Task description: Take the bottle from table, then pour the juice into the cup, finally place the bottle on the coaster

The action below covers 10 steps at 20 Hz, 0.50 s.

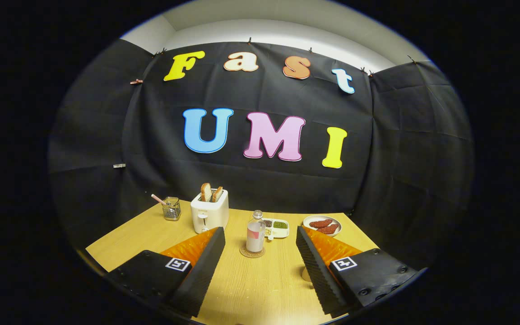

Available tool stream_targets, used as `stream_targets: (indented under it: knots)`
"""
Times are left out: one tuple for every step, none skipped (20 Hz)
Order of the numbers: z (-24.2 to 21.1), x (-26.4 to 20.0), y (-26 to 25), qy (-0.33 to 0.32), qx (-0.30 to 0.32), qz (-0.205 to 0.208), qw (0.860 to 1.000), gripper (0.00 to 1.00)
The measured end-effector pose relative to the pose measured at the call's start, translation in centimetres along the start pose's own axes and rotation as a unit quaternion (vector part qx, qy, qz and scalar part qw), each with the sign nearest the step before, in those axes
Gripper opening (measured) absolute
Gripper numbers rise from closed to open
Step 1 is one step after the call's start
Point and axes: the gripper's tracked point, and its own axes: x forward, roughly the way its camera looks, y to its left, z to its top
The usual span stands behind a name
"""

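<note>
Black ribbed tongs (260, 243), orange shells, seemingly square markers

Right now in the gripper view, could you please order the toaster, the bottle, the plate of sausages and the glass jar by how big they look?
1. Toaster, largest.
2. Bottle, standing on the coaster ahead of the open gripper; nearer the camera, so unsure.
3. Plate of sausages.
4. Glass jar, smallest.

I see my fingers (260, 253) spread wide with nothing between them; at twelve o'clock ahead, the bottle (255, 234) stands upright on the coaster (252, 253) on the tabletop (251, 289).
</note>
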Motion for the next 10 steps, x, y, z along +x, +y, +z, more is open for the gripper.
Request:
stream_targets:
  knots:
    - [0.0,-0.3,-0.8,-0.002,-0.006,-0.006,1.000,0.97]
    - [0.0,-0.4,-1.4,-0.004,-0.011,-0.006,1.000,0.97]
    - [0.0,-0.4,-1.4,-0.007,-0.019,0.002,1.000,0.97]
    - [0.1,-0.5,-1.6,-0.011,-0.028,0.004,1.000,0.97]
    - [0.4,-0.6,-1.6,-0.017,-0.031,0.009,0.999,0.97]
    - [0.4,-0.6,-1.3,-0.018,-0.026,0.016,0.999,0.97]
    - [0.2,-0.8,-1.1,-0.015,-0.019,0.023,0.999,0.97]
    - [0.4,-0.9,-1.0,-0.013,-0.018,0.027,0.999,0.97]
    - [0.7,-1.3,-1.2,-0.012,-0.023,0.026,0.999,0.97]
    - [1.0,-1.6,-1.4,-0.012,-0.026,0.026,0.999,0.97]
